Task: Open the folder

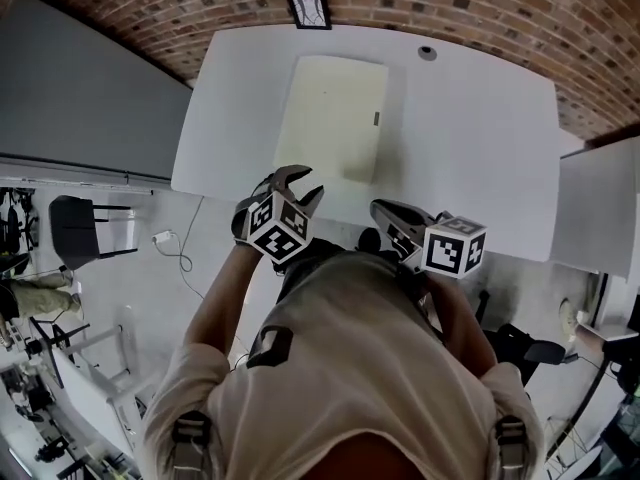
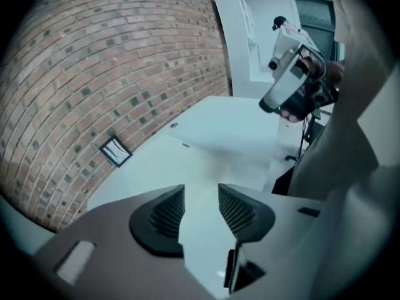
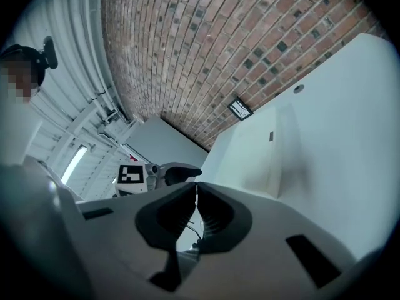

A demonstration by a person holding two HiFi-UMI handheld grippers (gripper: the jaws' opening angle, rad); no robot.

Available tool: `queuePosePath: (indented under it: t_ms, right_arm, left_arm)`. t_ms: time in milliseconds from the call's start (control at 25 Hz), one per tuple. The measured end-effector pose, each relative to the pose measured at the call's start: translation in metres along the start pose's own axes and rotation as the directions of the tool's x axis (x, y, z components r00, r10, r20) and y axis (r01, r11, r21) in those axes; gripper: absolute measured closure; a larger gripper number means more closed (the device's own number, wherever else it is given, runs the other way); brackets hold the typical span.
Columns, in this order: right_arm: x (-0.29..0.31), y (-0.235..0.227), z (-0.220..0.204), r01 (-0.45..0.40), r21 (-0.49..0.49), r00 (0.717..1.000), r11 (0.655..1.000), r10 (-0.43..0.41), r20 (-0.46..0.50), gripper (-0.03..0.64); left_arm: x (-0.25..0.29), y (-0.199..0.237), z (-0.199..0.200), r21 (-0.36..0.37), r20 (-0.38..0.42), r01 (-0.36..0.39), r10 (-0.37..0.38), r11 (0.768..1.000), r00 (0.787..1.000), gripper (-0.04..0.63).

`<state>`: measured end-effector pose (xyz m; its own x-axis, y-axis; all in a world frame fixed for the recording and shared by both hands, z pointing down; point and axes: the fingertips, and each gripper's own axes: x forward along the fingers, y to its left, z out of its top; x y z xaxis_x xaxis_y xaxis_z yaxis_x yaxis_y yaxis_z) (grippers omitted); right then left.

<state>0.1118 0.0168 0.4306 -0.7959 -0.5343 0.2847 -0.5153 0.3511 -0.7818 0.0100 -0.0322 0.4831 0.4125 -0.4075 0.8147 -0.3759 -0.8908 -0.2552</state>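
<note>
A pale cream folder lies shut and flat on the white table, with a small dark tab on its right edge. My left gripper hovers over the table's near edge, just short of the folder's near left corner. Its jaws stand apart with nothing between them, and the folder stretches ahead. My right gripper hangs off the near edge, to the right of the folder's near end. Its tips meet and hold nothing. The folder lies to its right, the left gripper just beyond its tips.
A small black-framed card stands at the table's far edge against the brick wall. A round grommet sits at the far right. A second white surface adjoins on the right. A dark chair and cables are on the floor at left.
</note>
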Motion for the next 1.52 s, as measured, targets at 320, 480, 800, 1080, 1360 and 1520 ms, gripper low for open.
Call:
queuePosePath:
  t_ms: [320,480,800,1080,1360,1520]
  right_arm:
    - [0.011,-0.014,-0.007,-0.053,0.008,0.994,0.999,0.054,-0.098,0.611]
    - [0.018,-0.012,-0.008,-0.064,-0.009,0.990,0.998,0.062,-0.130,0.611]
    - [0.022,-0.033,-0.008,-0.014,-0.003,0.988,1.000,0.013,-0.157,0.611]
    - [0.028,-0.047,-0.011,0.032,0.008,0.984,0.999,-0.030,-0.174,0.611]
    - [0.037,-0.050,-0.011,0.037,0.015,0.984,0.999,-0.034,-0.177,0.611]
    - [0.045,-0.065,-0.015,0.058,0.030,0.980,0.998,-0.051,-0.193,0.611]
  left_arm:
    - [0.055,0.039,-0.046,0.374,-0.276,-0.090,0.204,0.923,0.939,0.394]
    - [0.065,0.036,-0.056,0.441,-0.295,-0.044,0.191,0.897,0.936,0.394]
    - [0.081,0.032,-0.070,0.487,-0.260,-0.053,0.203,0.872,0.944,0.396]
    - [0.081,0.036,-0.063,0.476,-0.220,-0.052,0.176,0.878,0.960,0.416]
    - [0.081,0.034,-0.060,0.512,-0.174,-0.056,0.168,0.857,0.970,0.439]
    - [0.081,0.032,-0.055,0.507,-0.101,-0.099,0.173,0.856,0.980,0.475]
